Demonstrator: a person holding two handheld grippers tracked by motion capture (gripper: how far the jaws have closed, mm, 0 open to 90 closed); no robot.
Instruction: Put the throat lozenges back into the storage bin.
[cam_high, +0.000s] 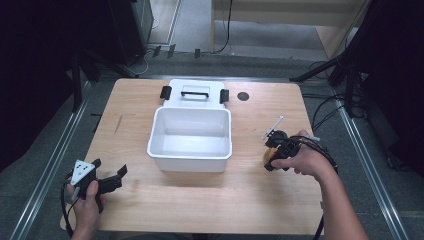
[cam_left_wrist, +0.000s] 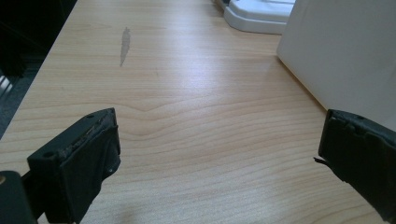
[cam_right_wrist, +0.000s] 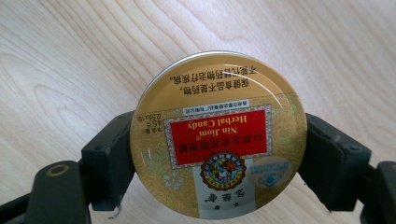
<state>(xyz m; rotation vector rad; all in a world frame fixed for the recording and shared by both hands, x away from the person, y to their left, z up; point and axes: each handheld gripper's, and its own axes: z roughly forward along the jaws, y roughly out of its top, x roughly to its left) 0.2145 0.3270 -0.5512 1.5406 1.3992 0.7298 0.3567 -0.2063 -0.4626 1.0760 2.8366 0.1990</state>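
Between the jaws of the right gripper (cam_right_wrist: 217, 154) sits a round, glossy gold candy tin (cam_right_wrist: 218, 135), pinched at its rim just over the wood-grain table (cam_high: 210, 200). The pick-up looks done; next likely comes a lift leftward into the smooth white plastic bin (cam_high: 190, 150). The left gripper (cam_left_wrist: 217, 154) is spread wide, holding nothing, the bin's wall just right of it.

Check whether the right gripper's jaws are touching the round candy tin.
Touching. In the right gripper view, both black jaws of the right gripper press against opposite sides of the candy tin, with no gap visible on either side.
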